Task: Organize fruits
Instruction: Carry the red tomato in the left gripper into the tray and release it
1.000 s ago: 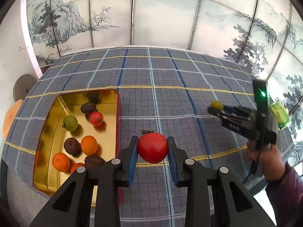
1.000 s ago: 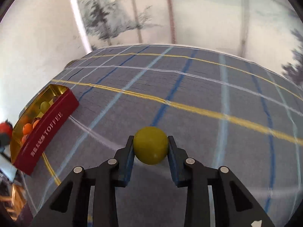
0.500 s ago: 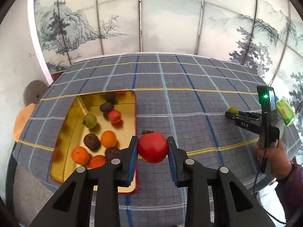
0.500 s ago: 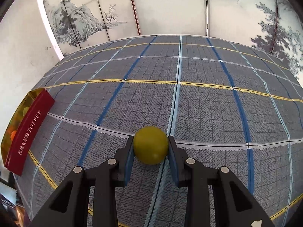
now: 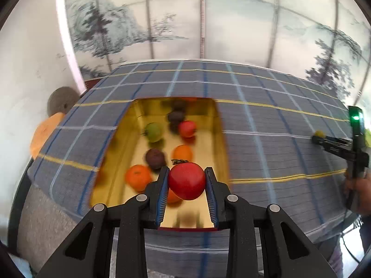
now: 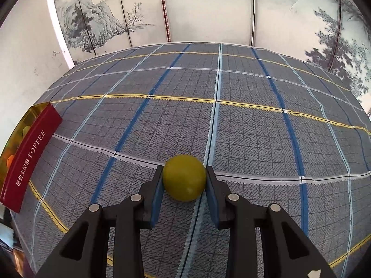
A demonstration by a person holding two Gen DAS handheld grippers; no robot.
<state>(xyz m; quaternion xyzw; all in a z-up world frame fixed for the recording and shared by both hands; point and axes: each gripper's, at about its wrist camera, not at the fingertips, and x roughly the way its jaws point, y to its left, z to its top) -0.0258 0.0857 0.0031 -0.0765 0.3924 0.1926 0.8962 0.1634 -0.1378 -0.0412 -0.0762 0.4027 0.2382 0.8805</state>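
My left gripper (image 5: 187, 195) is shut on a red tomato (image 5: 187, 180) and holds it above the near end of a gold tin (image 5: 219, 125). The tin holds several fruits: oranges (image 5: 138, 177), a green one (image 5: 153, 131), a small red one (image 5: 187, 128) and dark ones (image 5: 155, 158). My right gripper (image 6: 184, 194) is shut on a yellow-green fruit (image 6: 184, 180) above the checked cloth. That gripper also shows at the right edge of the left wrist view (image 5: 321, 136). The tin (image 6: 32, 153) lies far left in the right wrist view, its red side reading TOFFEE.
A grey checked cloth (image 6: 231, 120) covers the table. Painted screen panels (image 5: 208, 27) stand behind it. A round grey object (image 5: 61, 100) and an orange one (image 5: 44, 132) sit off the table's left side. The table's front edge (image 5: 185, 245) is below my left gripper.
My left gripper has moved left with the tomato, from over the cloth to over the tin. My right gripper has hardly moved and still holds the yellow-green fruit.
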